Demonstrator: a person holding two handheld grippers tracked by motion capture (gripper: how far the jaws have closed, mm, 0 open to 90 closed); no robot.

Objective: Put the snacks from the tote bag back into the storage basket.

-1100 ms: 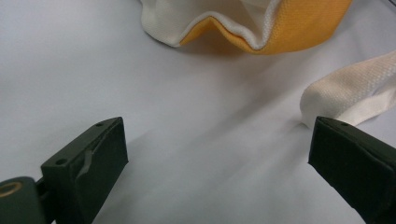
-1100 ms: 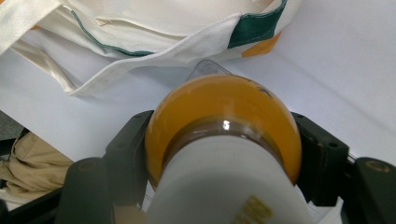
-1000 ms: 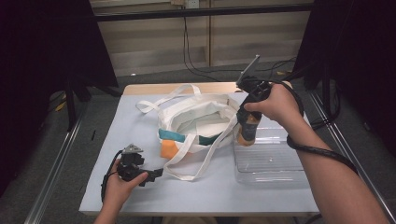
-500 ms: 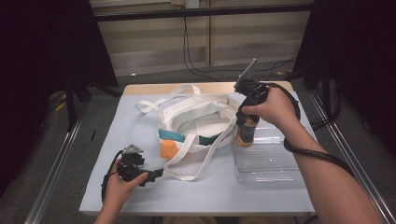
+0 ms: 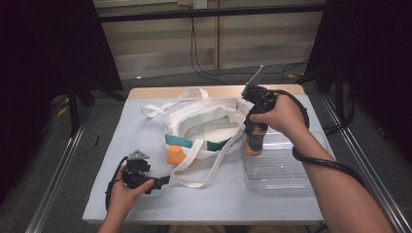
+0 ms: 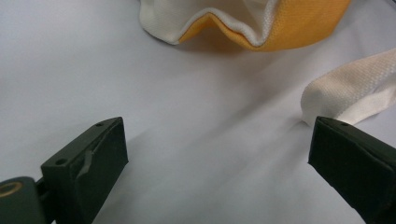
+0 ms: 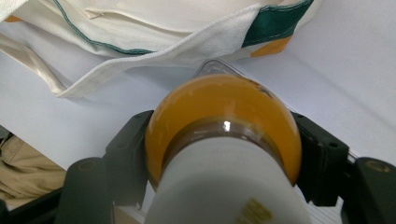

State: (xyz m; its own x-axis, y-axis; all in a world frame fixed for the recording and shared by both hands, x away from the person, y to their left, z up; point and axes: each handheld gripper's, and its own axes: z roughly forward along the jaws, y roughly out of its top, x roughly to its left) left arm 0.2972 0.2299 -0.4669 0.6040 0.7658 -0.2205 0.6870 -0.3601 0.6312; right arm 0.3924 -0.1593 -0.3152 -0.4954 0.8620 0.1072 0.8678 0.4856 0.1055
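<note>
Item: right gripper (image 5: 253, 132), held in the person's right hand (image 5: 279, 115) at about 2 o'clock on the table (image 5: 145, 121), pointing downward; its jaws are clamping a bottle of orange liquid (image 5: 254, 143), one black jaw pressing each side of the bottle's rounded shoulder, as the right gripper view (image 7: 224, 140) is showing, with the bottle (image 7: 224, 121) and its white label filling the middle there. The bottle is sitting upright over the 10 o'clock corner of a clear plastic tray (image 5: 286, 167), which is lying at 3 o'clock on the table; whether the bottle's base is resting on the tray floor cannot be told. Item: left gripper (image 5: 163, 181), held in the person's left hand (image 5: 125, 190) at about 7 o'clock on the table, lying low and pointing toward 3 o'clock; its jaws are standing wide apart with nothing between them, bare table showing in the gap in the left gripper view (image 6: 215, 172). Item: white tote bag (image 5: 206, 127) with teal and orange patches, lying open-mouthed at the table's centre, just beside the bottle at its 9 o'clock; one white strap (image 6: 355, 93) is ending near the left gripper's jaw, and the bag's orange corner (image 6: 280, 32) is lying at 12 o'clock beyond those jaws
</note>
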